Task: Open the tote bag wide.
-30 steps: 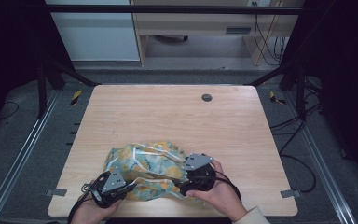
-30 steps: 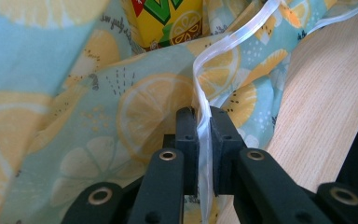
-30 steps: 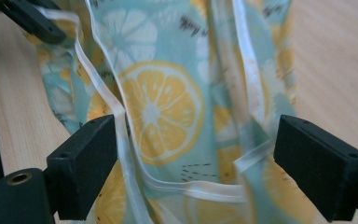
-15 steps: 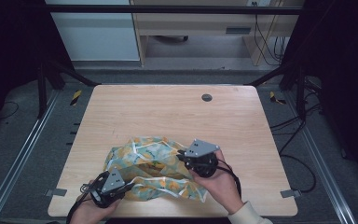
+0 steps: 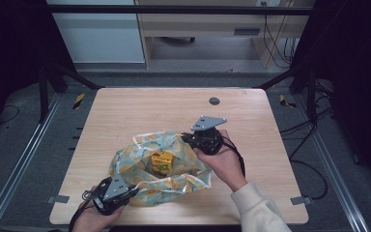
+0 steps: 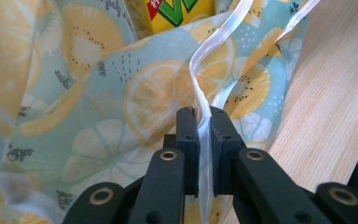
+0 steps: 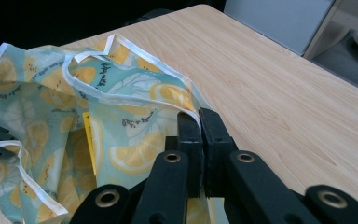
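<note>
High view: the left claw (image 5: 125,192) sits at the near left edge of the desk (image 5: 125,111), held in a hand (image 5: 94,220), and it grips the near rim of a cloth bag (image 5: 130,164) printed with lemon slices. Left gripper view has the two black jaws pressed together on the bag's white piping (image 6: 204,116), with the printed cloth spread behind them and bare wood to the right. The bag lies on the near middle of the desk with its mouth pulled open, and a yellow carton (image 5: 161,162) stands inside it; the carton's lower edge shows at the top of the left gripper view (image 6: 172,14). To the right, the right claw (image 5: 187,137) is held in the other hand (image 5: 222,162), a pale sleeve (image 5: 261,208) behind it, and it pinches the far rim of the bag. Right gripper view has its jaws closed on the white-edged hem (image 7: 193,114), the bag (image 7: 74,121) falling away to the left. A small dark round disc (image 5: 214,101) lies near the far edge of the desk, well apart from the bag.
</note>
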Motion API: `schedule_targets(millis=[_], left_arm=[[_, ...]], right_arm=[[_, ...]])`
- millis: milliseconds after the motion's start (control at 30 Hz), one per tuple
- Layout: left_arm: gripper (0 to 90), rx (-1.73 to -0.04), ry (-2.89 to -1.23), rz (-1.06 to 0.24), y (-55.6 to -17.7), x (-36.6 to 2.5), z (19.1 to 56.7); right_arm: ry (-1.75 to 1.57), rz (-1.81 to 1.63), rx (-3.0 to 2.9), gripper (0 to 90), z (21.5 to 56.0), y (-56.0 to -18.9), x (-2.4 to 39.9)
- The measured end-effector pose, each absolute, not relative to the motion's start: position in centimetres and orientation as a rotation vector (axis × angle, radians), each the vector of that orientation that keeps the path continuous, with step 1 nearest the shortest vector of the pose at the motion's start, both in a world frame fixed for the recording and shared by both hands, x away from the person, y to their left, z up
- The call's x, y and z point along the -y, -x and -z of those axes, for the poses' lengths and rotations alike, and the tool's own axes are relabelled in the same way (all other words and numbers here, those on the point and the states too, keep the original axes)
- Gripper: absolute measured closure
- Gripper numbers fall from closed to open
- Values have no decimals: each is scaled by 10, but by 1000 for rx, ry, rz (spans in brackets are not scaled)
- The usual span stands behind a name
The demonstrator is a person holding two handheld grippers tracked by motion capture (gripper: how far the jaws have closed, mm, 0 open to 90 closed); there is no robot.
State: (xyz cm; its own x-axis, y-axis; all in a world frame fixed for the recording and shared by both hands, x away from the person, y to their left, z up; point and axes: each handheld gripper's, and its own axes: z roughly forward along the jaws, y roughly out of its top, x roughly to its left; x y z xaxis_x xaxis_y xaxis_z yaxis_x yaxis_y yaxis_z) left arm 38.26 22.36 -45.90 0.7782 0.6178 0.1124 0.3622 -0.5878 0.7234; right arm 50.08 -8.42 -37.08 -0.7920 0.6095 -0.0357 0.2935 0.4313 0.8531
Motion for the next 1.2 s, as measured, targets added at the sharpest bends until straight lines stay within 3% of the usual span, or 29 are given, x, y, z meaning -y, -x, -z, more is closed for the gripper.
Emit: schedule_targets(millis=[700,1200], left_arm=[[849,-718,-2194,-531,-403,-218,454],[851,-717,-2278,-575,-405,-217,460]], right_arm=[[-942,-1202,-2451,891,409,-575,80],[-1086,-1093,-2452,892,440,-604,91]])
